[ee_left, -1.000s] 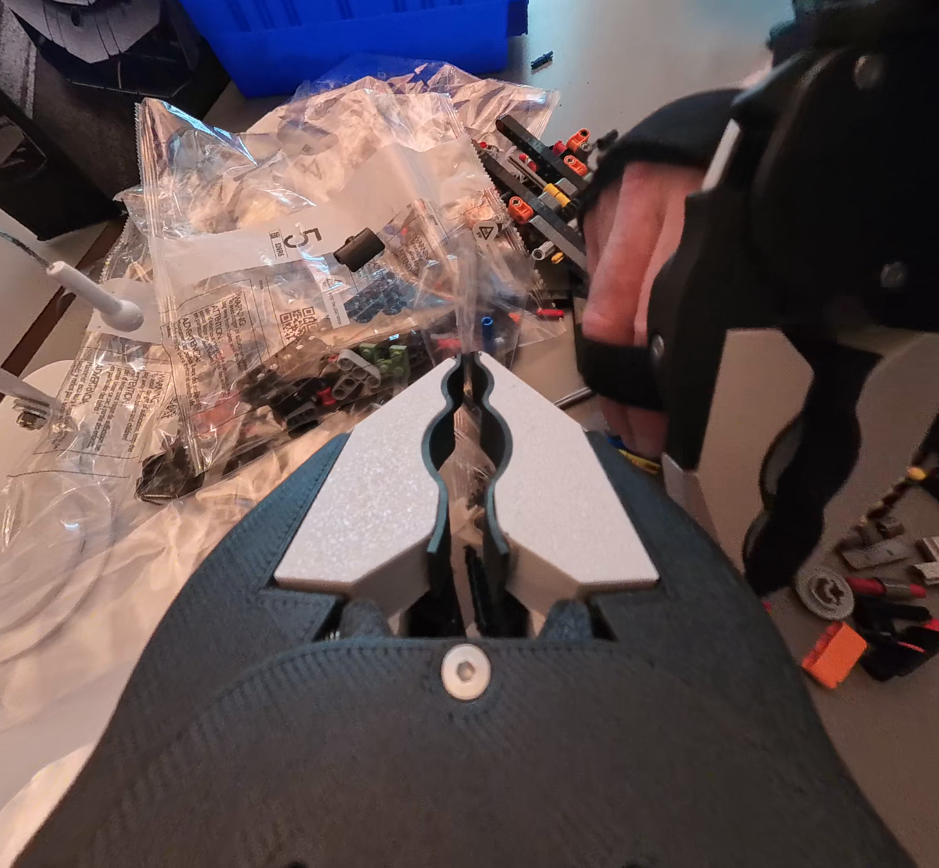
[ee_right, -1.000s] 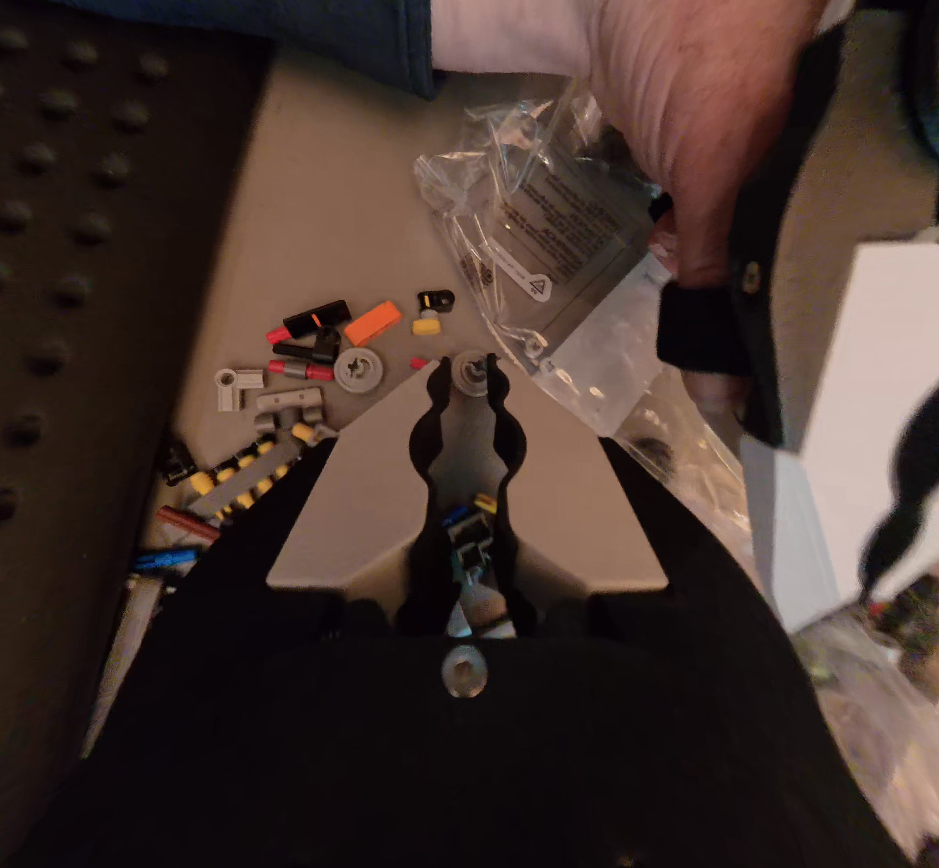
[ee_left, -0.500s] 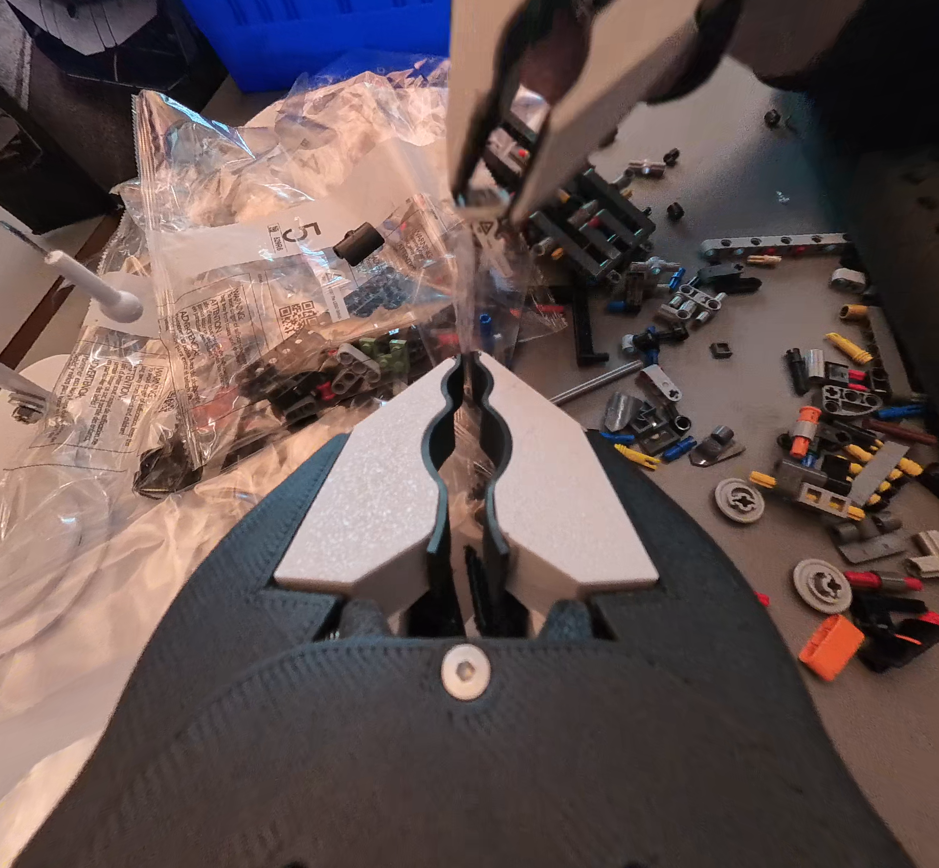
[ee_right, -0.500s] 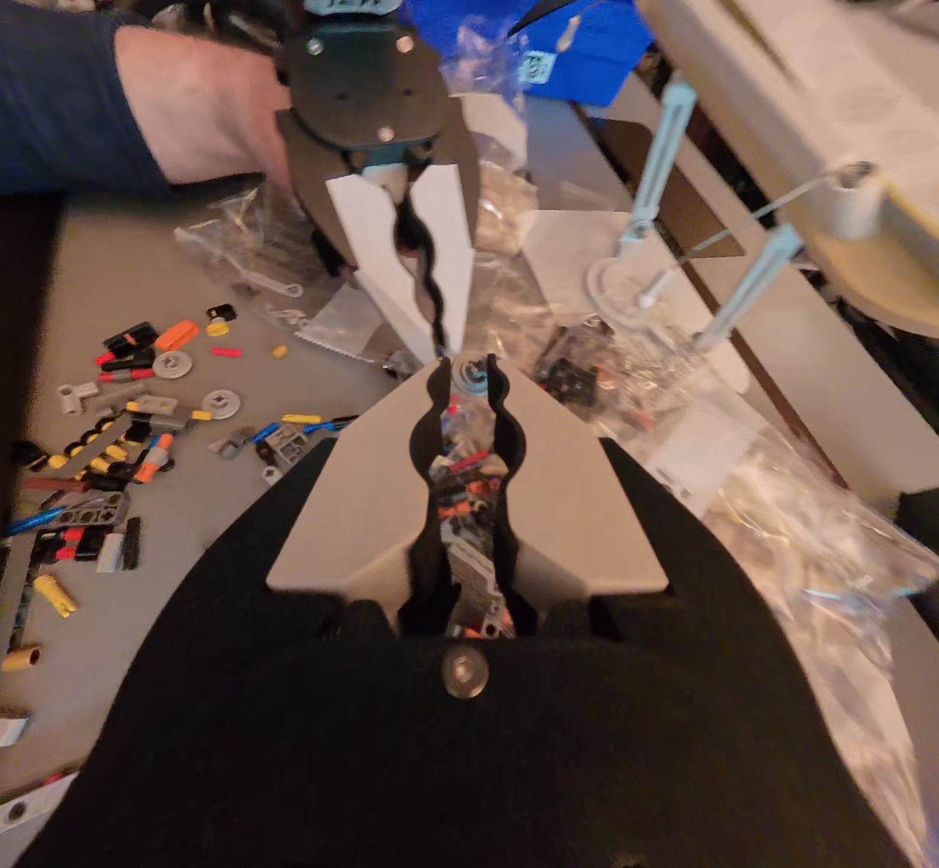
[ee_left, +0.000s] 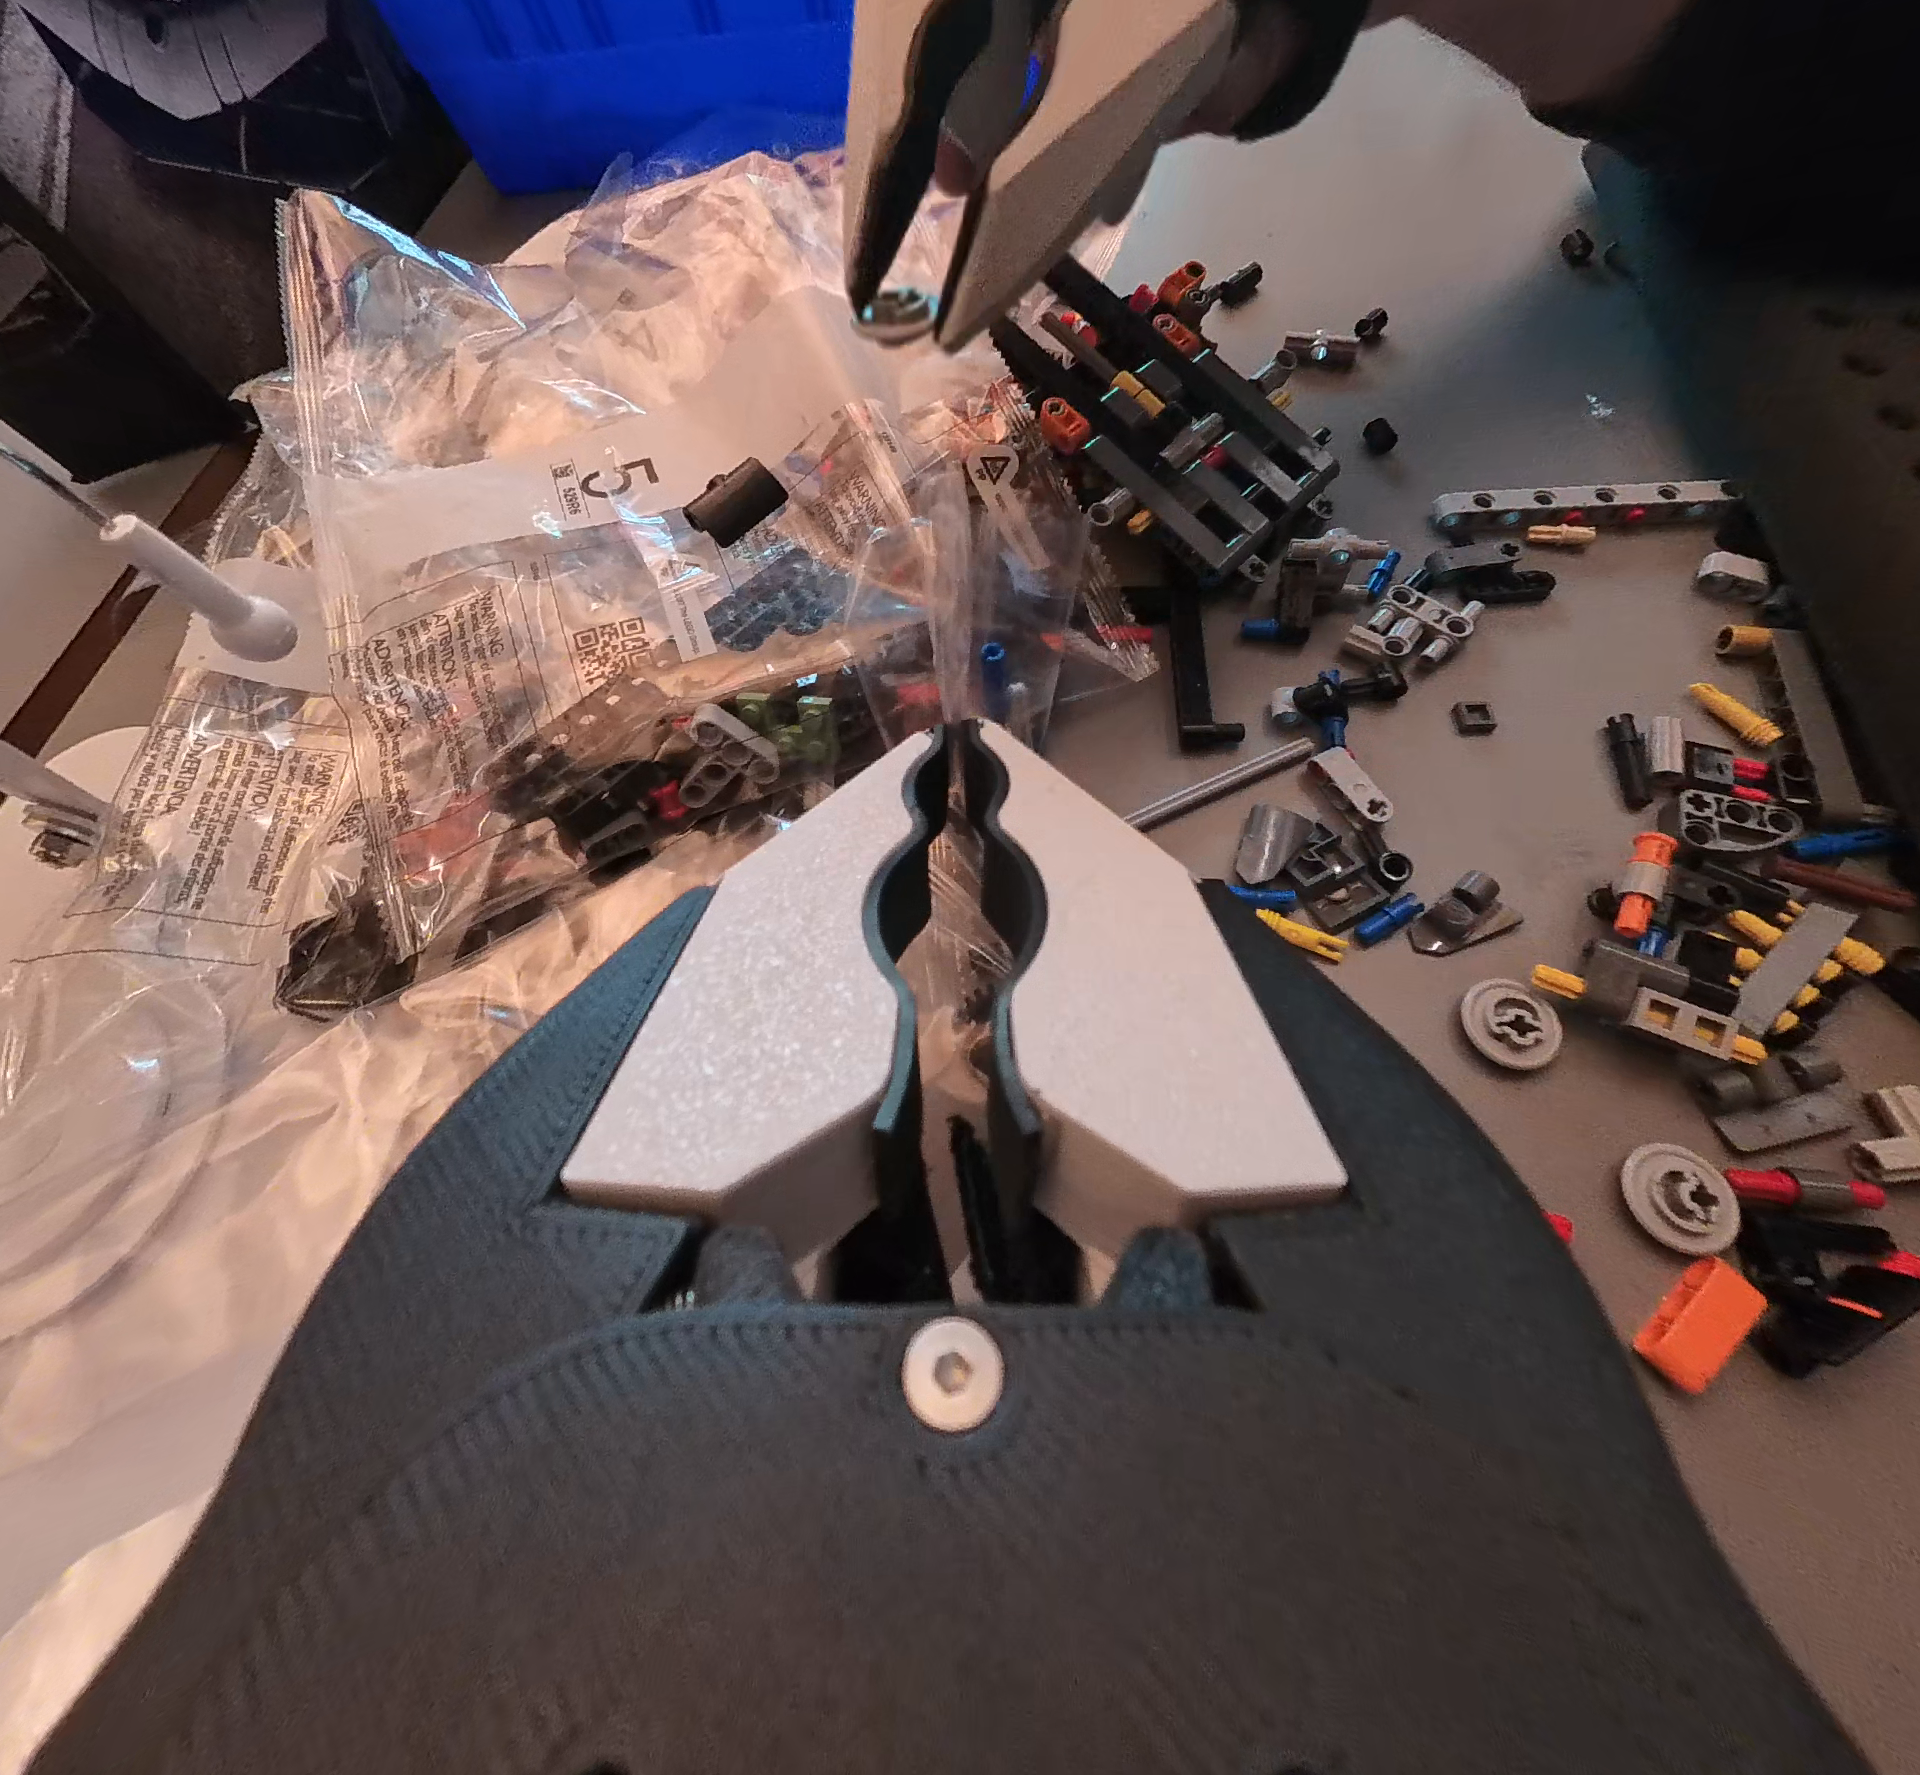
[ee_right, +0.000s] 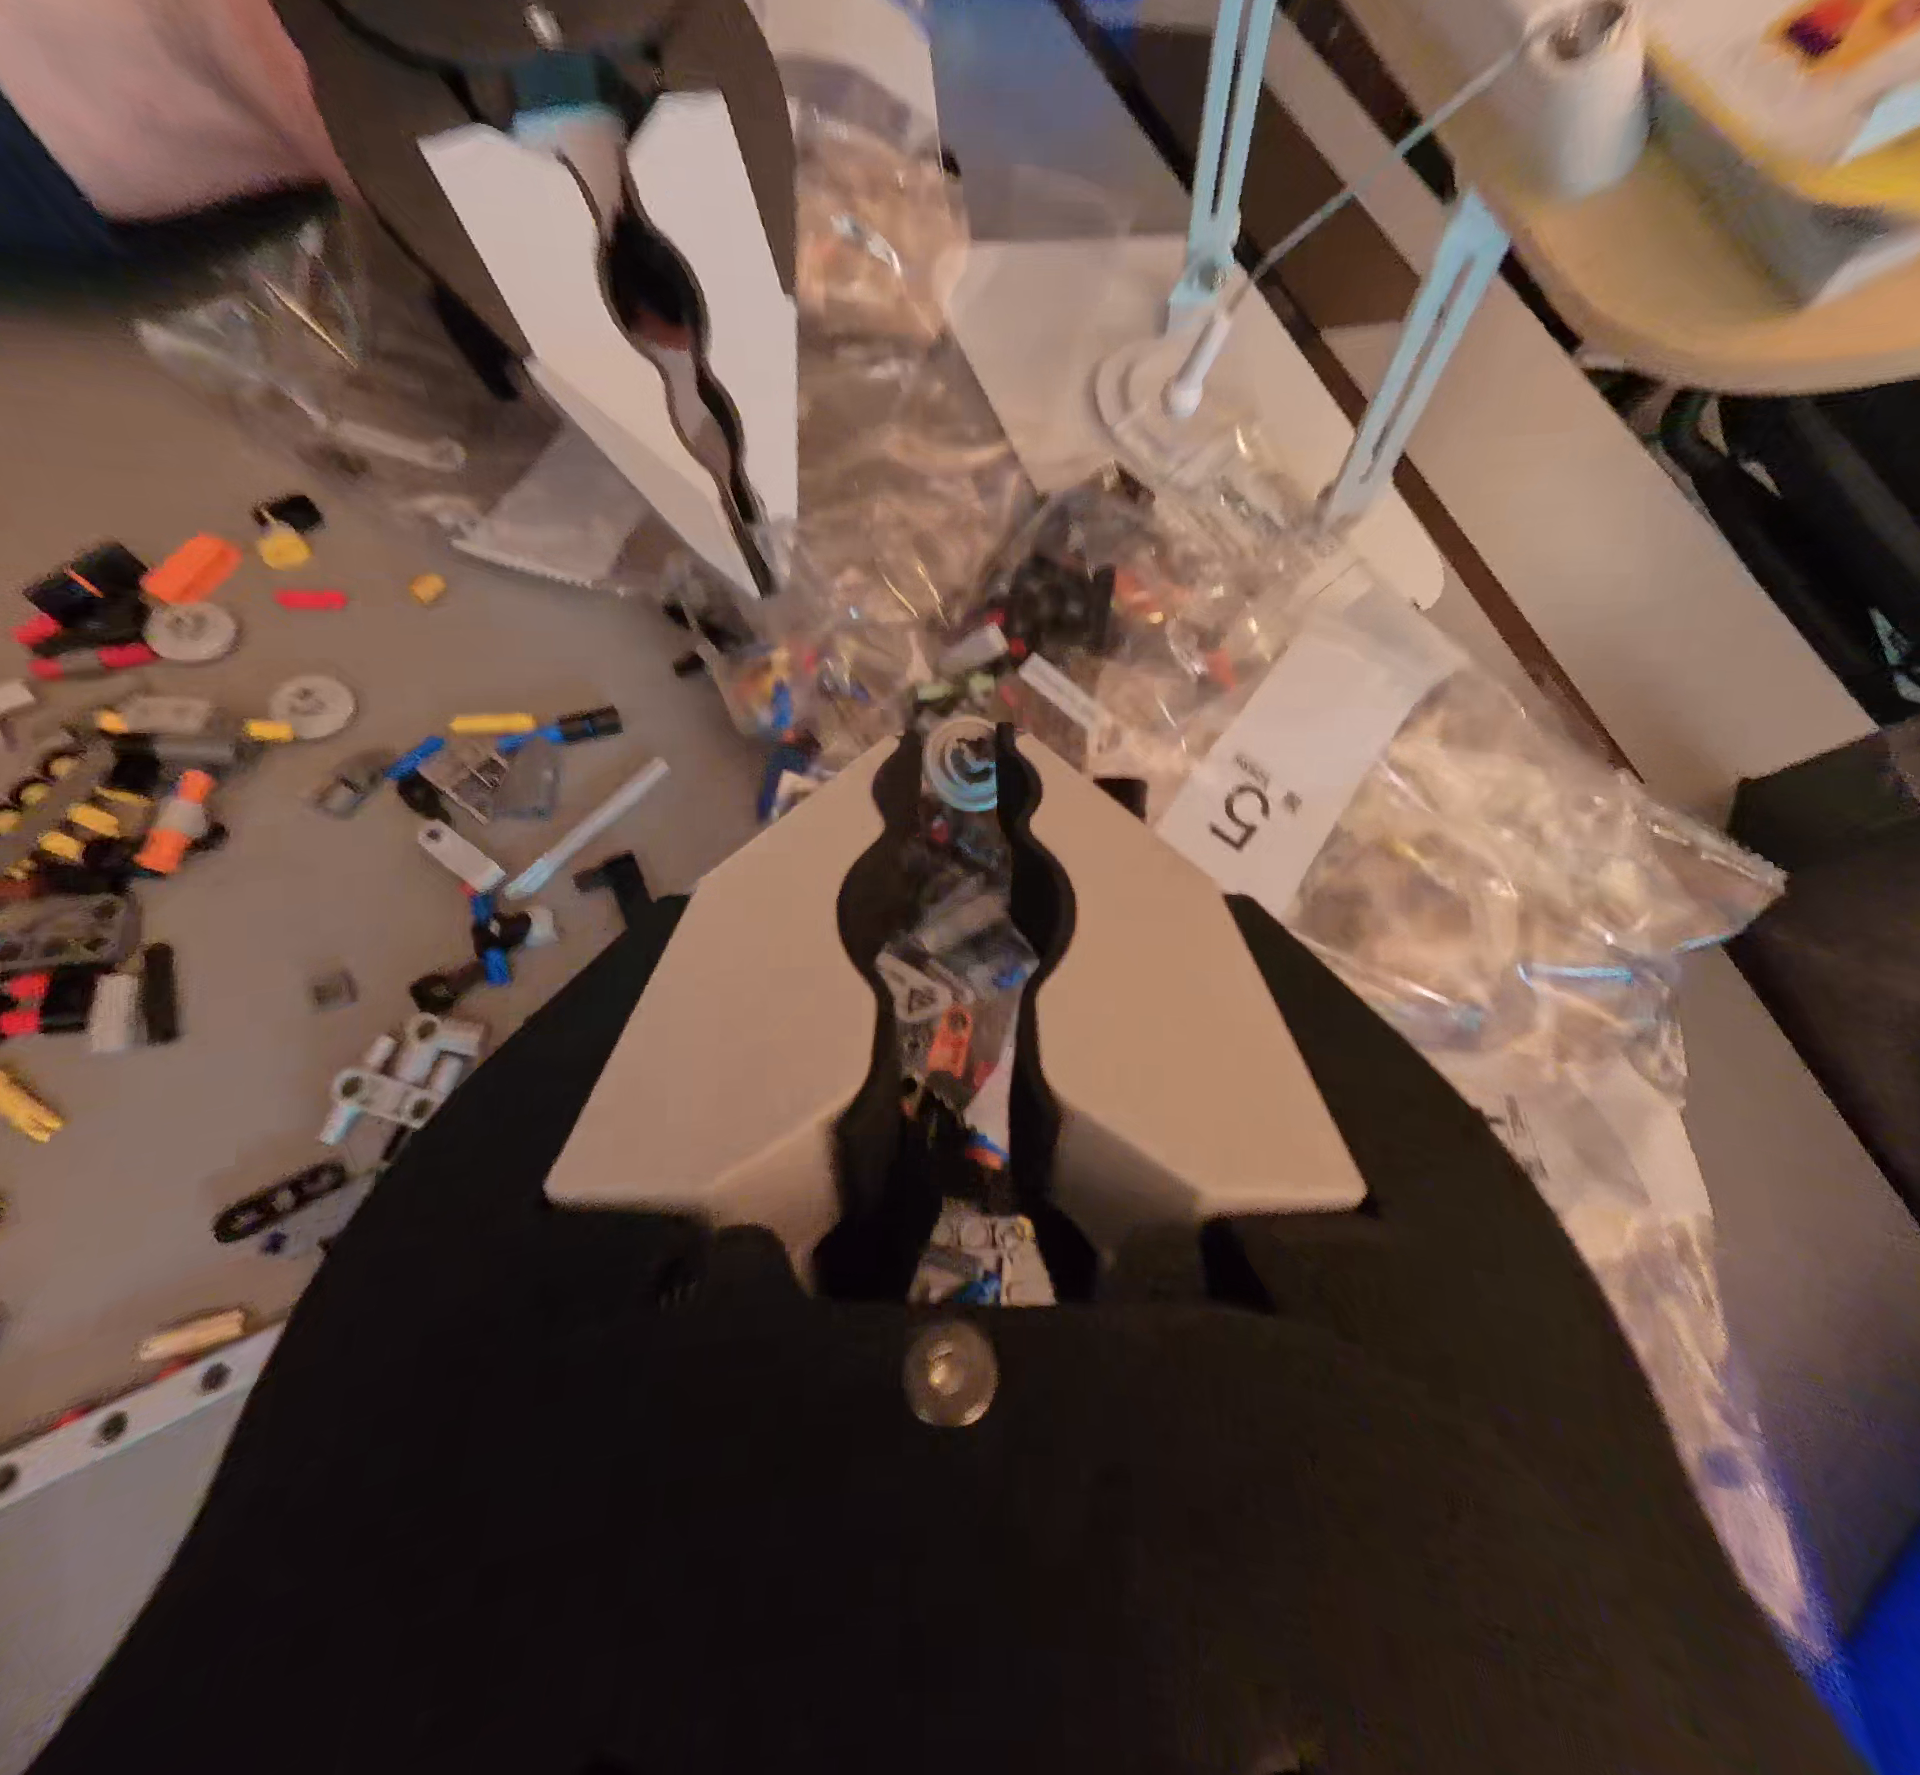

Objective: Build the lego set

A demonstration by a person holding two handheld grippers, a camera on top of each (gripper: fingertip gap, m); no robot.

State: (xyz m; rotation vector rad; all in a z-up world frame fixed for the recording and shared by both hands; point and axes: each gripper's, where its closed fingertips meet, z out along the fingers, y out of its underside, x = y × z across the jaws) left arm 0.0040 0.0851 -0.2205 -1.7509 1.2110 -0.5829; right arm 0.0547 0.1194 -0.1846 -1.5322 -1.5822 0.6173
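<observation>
Clear bags [ee_left: 582, 603] are piling across the left half of the table [ee_left: 1475, 198], blocking low passage there; a blue bin [ee_left: 623, 11] is standing behind them. Loose pieces [ee_left: 1662, 894] are scattering over the right half, with a black frame [ee_left: 1174, 437] lying just beyond the bags. The right gripper [ee_left: 902, 312] is hanging over the bags' far edge, occupying the air above. Bare tabletop is showing only behind the frame. White stands [ee_right: 1226, 115] are rising beside the bags, closing that edge.
</observation>
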